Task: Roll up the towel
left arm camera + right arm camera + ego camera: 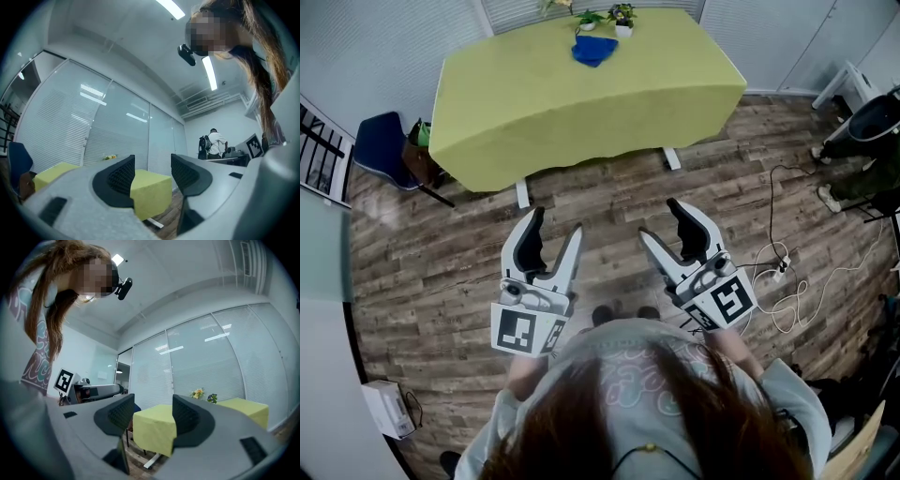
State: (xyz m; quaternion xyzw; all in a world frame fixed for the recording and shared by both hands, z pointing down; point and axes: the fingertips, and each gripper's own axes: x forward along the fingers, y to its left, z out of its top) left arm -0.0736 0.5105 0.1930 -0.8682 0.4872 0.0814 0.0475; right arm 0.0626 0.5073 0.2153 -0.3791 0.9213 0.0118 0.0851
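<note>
— Which step is this?
— Likely the approach. The blue towel point(593, 51) lies in a soft crumpled heap on the far side of the table point(581, 112), whose yellow-green cloth is smooth.
— The tongs?
— The left gripper point(555, 223) and right gripper point(661, 218) both gape, empty, well apart from it. Next they probably need to close in and spread it flat.

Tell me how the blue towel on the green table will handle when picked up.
The blue towel lies crumpled in soft folds, so it is probably floppy and will sag from a pinch. It looks small on the table, so likely light. Pushed, it would probably bunch rather than slide.
</note>
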